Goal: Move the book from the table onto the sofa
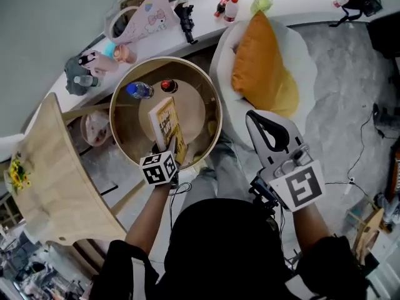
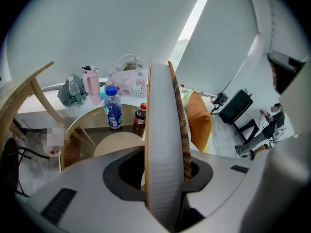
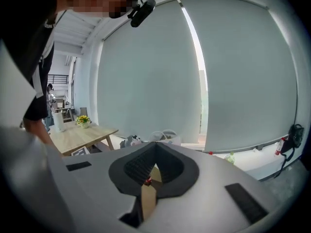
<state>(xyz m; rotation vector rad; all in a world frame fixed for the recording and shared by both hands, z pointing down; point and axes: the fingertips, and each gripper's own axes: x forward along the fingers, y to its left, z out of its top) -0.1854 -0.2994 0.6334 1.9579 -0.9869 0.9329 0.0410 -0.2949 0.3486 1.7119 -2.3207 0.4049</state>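
Note:
A yellow book (image 1: 165,125) stands lifted above the round glass-topped table (image 1: 209,105), with my left gripper (image 1: 170,147) shut on its lower end. In the left gripper view the book (image 2: 161,140) is edge-on, its white page block and patterned cover upright between the pads of the left gripper (image 2: 165,171). My right gripper (image 1: 252,119) hovers to the right, between the table and the white round sofa (image 1: 303,61) with its orange cushion (image 1: 259,64). In its own view the right gripper (image 3: 154,148) is shut with nothing held.
A blue-capped bottle (image 1: 139,90) and a small red-capped bottle (image 1: 167,85) stand on the round table. A wooden table (image 1: 53,180) with flowers (image 1: 17,174) is at the left. The wall ledge carries a white bag (image 1: 147,17) and several bottles. Cables lie on the floor at right.

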